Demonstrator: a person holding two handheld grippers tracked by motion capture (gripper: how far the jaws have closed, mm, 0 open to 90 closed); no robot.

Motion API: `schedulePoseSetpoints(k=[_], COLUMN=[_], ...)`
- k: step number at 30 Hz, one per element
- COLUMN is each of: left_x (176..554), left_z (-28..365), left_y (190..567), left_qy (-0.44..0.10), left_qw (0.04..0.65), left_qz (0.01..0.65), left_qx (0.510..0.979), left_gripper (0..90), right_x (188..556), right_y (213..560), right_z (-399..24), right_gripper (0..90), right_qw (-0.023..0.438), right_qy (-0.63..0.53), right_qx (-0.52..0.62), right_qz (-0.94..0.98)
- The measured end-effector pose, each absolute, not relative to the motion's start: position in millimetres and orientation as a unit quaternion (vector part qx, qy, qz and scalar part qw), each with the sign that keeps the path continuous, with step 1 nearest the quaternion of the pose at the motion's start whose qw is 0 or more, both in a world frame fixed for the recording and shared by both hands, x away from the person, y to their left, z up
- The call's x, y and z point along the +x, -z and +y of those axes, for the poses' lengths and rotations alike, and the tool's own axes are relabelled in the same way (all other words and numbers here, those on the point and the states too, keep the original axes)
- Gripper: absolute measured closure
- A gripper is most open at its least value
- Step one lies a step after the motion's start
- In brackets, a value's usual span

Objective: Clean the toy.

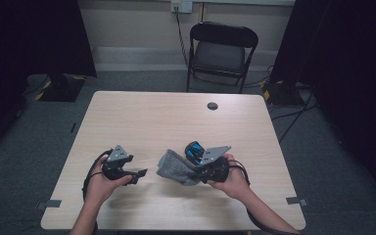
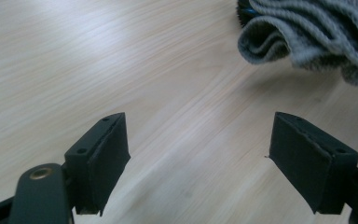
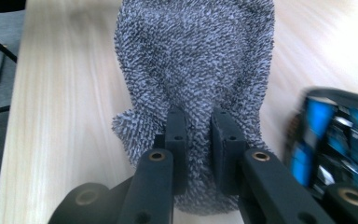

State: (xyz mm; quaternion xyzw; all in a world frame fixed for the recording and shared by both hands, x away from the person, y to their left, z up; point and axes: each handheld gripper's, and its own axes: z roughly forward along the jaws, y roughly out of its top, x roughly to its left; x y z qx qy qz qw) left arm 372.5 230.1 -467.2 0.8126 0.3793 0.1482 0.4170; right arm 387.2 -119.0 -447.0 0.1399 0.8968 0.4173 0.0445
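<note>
Near the counter's (image 1: 142,117) front edge, a grey sock (image 3: 193,70) is gripped by the right tool (image 3: 196,140); the left tool (image 2: 198,163) is spread wide, nothing held.

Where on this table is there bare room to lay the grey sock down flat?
The far half of the table is bare up to the small dark disc. The left edge strip beside the left gripper is free too. It is crowded near the right gripper, which pinches the sock beside a black-and-blue thing.

Pale wooden desk (image 1: 142,122) with a round dark cable hole (image 1: 212,105) near its far edge; beyond, a black folding chair (image 1: 221,51), wall socket (image 1: 181,6), grey carpet (image 1: 39,127).
</note>
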Motion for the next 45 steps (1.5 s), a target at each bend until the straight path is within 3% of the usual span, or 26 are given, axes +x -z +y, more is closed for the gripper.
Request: schedulePoseSetpoints(k=[7, 13, 23, 30, 35, 45], left_x=[369.1, 373.4, 382.4, 387.8, 387.4, 372.2], left_z=[246.5, 237.5, 212.1, 203.9, 199.8, 212.1], left_y=[459.9, 461.3, 466.3, 466.3, 472.9, 473.3], left_qy=[-0.164, -0.155, -0.144, -0.144, -0.124, -0.108], left_qw=[0.427, 0.43, 0.431, 0.44, 0.428, 0.417], left_qz=[0.389, 0.378, 0.343, 0.327, 0.318, 0.312], left_qx=[0.8, 0.805, 0.822, 0.824, 0.837, 0.847], left_gripper=[19.7, 20.0, 25.6, 35.9, 50.1, 55.9], right_x=[389.3, 395.4, 403.8, 403.1, 405.7, 423.0], right_y=[465.9, 479.7, 481.3, 479.4, 477.9, 473.2], right_z=[-84.6, -68.3, -62.4, -61.9, -60.6, -60.7], right_gripper=[78.6, 76.8, 65.2, 56.8, 52.8, 48.5], right_qw=[0.031, 0.023, 0.037, 0.05, 0.052, 0.089], right_qy=[-0.398, -0.39, -0.382, -0.376, -0.372, -0.371], right_qx=[0.109, 0.093, 0.082, 0.078, 0.081, 0.103], right_qz=[0.911, 0.916, 0.92, 0.922, 0.923, 0.918])
